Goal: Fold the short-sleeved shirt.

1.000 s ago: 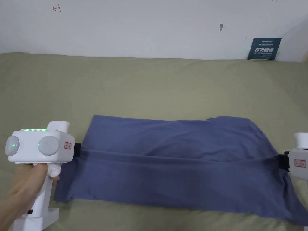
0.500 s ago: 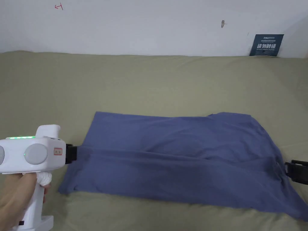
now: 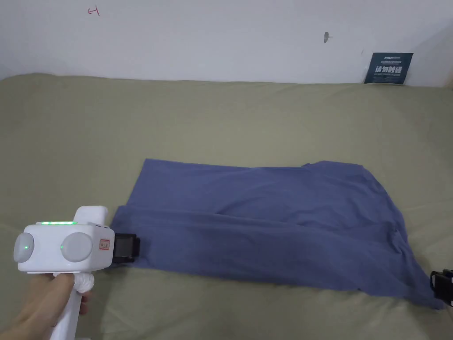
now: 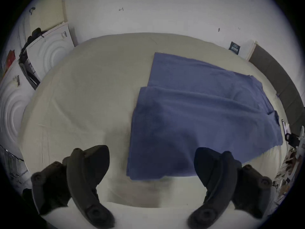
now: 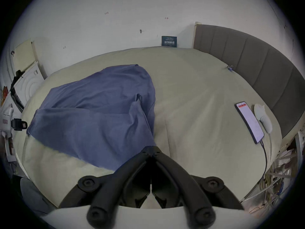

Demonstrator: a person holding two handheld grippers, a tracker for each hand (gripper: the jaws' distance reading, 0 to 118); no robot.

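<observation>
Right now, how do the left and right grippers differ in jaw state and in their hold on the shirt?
The left gripper has its jaws spread wide and grips nothing; the shirt edge lies loose between them. The right gripper has its jaws closed together, pinching the shirt's corner. In the head view the left gripper sits at the shirt's left edge, the right gripper at its far right corner. Both sit low over the bed.

One shirt point(image 3: 265, 226), two grippers point(image 3: 128, 249) point(image 3: 442, 285), one phone point(image 5: 249, 121), one sign point(image 3: 388, 68)
</observation>
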